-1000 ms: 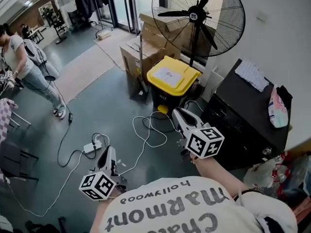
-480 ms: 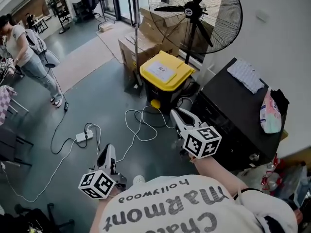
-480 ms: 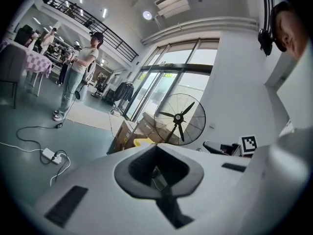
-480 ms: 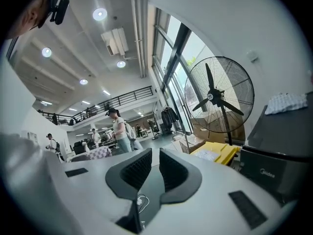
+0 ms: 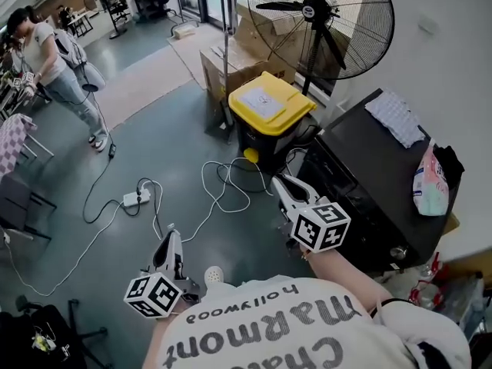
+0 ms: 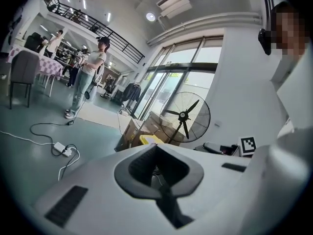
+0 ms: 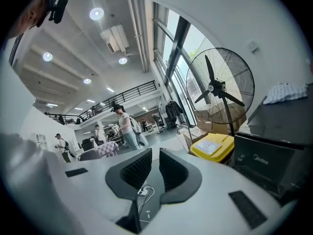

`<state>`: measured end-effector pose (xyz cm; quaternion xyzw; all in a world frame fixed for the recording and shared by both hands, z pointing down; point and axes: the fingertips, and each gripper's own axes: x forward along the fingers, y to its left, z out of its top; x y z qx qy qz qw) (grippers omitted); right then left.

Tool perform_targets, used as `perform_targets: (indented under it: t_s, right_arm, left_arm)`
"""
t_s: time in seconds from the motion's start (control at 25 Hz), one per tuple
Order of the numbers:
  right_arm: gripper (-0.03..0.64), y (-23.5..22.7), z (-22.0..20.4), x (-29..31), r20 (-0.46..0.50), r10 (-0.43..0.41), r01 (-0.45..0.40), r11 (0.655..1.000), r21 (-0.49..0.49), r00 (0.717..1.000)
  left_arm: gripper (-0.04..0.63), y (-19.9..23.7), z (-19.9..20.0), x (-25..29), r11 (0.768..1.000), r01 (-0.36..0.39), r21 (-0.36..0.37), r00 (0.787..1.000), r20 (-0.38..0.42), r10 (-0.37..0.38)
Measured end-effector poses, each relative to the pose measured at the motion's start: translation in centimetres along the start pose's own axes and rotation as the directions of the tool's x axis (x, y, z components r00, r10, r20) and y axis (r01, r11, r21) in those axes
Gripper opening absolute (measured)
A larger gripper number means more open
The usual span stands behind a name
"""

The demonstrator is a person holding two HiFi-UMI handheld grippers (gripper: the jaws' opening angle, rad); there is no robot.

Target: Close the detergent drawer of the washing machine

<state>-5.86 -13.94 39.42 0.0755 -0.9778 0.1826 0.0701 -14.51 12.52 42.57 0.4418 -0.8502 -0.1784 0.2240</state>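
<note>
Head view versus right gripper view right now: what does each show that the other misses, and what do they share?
Only the head view: the left gripper and the wearer's printed shirt. Only the right gripper view: the ceiling lights, the Midea logo on the black machine, and that the right gripper has jaws slightly apart, empty. Both: the fan, the yellow-lidded bin, the black machine.

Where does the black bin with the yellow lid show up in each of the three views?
Head view: the black bin with a yellow lid is at upper centre.
Left gripper view: it is small, at centre, just above the jaws.
Right gripper view: it is right of centre, at mid-height.
Shared landmark: the large black round floor fan stands behind the bin.
</note>
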Motion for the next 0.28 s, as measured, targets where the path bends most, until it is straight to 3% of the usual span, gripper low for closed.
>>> perform_targets:
  t_s: [0.28]
  right_arm:
    - [0.069, -0.1, -1.0, -1.3, -0.014, 0.014, -0.014, 1.0, -0.002, 1.0]
  left_arm:
    - [0.008, -0.2, -1.1, -1.8, 1.0, -0.028, -0.006, 1.0, 0.01, 0.028]
